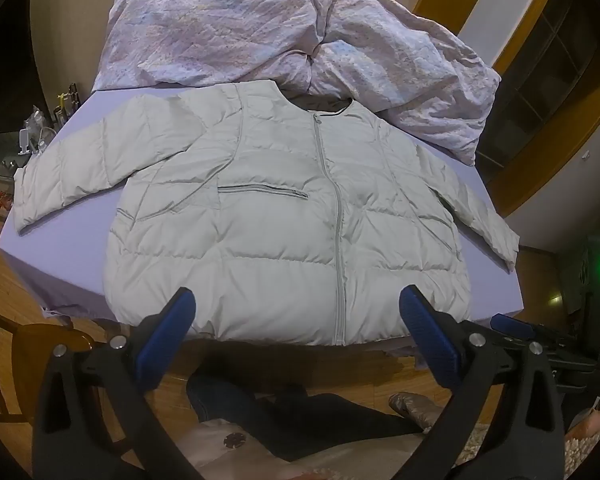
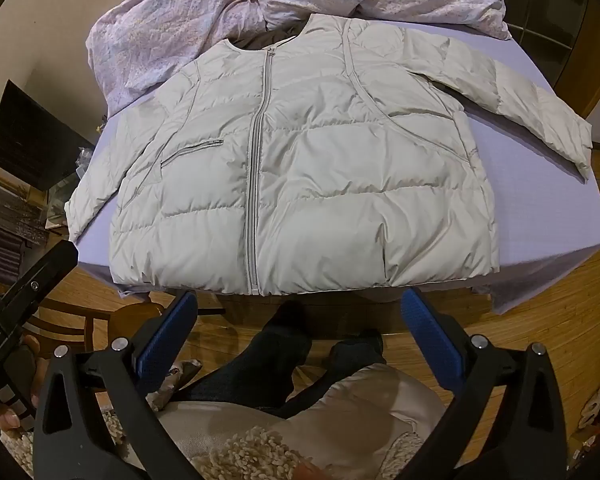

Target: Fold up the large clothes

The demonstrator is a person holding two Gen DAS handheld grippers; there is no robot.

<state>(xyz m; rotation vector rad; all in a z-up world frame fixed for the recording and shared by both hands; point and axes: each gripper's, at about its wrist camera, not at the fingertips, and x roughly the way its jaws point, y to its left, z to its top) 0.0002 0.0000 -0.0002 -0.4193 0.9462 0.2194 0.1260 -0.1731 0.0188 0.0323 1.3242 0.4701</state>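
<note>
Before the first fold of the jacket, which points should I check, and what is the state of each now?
1. Jacket lies flat, front up: ok.
2. Zipper closed: ok.
3. Both sleeves spread out on the table: ok.
4. Left claw open and empty: ok.
5. Right claw open and empty: ok.
6. Space behind the collar: not ok, the quilt lies against it.

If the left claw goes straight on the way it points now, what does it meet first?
Probably the puffer jacket, near its bottom hem by the zipper. The open left claw holds nothing, and nothing else lies between; depth is unclear.
</note>
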